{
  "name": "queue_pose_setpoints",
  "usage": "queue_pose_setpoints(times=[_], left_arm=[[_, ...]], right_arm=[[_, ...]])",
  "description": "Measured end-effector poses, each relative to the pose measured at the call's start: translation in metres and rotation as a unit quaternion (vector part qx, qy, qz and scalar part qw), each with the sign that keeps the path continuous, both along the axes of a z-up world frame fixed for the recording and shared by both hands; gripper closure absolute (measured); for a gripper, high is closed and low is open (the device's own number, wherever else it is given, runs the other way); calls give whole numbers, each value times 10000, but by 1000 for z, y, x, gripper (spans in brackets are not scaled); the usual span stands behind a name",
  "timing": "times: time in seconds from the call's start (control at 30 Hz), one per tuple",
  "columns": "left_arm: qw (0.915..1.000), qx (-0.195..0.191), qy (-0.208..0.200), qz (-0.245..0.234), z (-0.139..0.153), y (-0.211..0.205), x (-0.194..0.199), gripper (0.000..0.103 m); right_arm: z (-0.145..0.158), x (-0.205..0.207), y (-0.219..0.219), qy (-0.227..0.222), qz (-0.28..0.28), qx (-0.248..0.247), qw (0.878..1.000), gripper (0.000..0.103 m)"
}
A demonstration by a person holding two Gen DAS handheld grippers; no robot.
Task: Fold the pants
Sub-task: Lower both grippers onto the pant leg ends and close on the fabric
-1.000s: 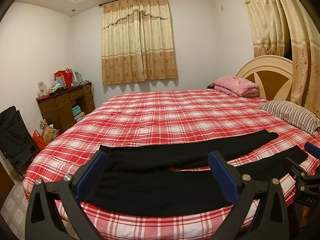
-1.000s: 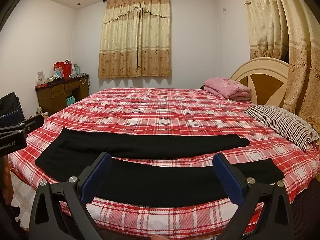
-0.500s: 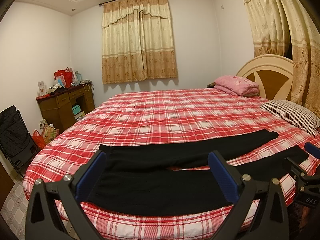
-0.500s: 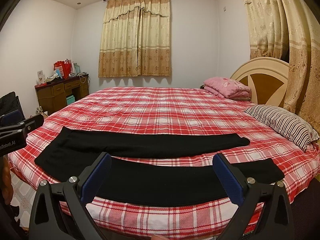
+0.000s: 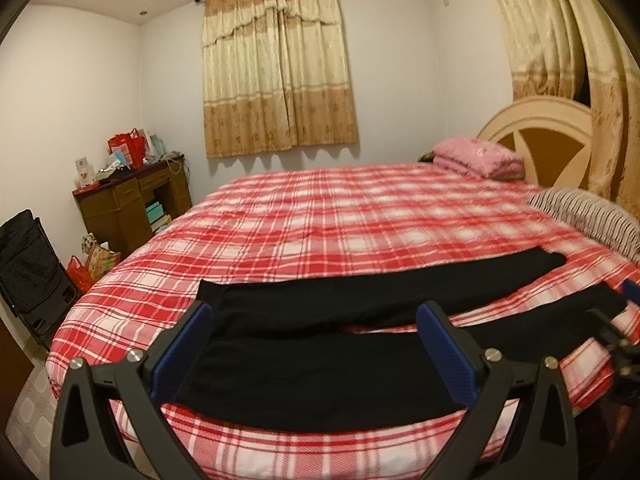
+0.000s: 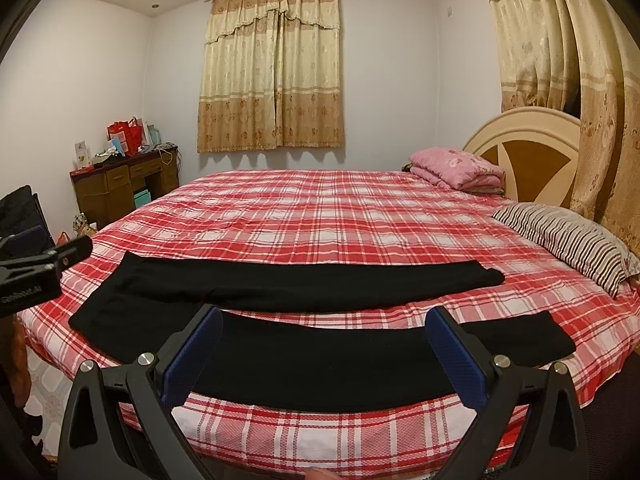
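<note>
Left gripper (image 5: 312,350): fingers wide apart, empty, hovering at 6 o'clock over the waistband end of the pants (image 5: 320,364); its view has tilted slightly since half a second ago, suggesting an approach is only starting, no fold yet made. Pants (image 6: 320,360): black, flat, legs spread toward 3 o'clock, near the front edge of the plaid bed (image 6: 320,220); right gripper (image 6: 324,356): fingers likewise apart, unchanged, over the near leg. Surroundings: desk (image 6: 120,184) at 9 o'clock, striped pillow (image 6: 568,240) and pink blanket (image 6: 456,168) at 2–3 o'clock, all well apart from the pants, nothing obstructing.
</note>
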State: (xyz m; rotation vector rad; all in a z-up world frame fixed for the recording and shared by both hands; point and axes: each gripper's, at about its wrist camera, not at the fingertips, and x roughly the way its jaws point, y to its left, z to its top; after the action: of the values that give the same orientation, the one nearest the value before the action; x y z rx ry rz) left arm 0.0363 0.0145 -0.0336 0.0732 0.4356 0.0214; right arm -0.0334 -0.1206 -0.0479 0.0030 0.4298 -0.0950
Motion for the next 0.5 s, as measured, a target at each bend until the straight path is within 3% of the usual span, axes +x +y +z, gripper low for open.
queue_pose_setpoints(times=[0.17, 0.5], left_arm=[[9981, 255, 303, 464, -22, 37, 66, 0], [9849, 132, 1534, 787, -75, 149, 196, 0]], right_arm=[[-19, 23, -13, 337, -75, 83, 9994, 1], [-67, 67, -42, 939, -273, 195, 9950, 1]])
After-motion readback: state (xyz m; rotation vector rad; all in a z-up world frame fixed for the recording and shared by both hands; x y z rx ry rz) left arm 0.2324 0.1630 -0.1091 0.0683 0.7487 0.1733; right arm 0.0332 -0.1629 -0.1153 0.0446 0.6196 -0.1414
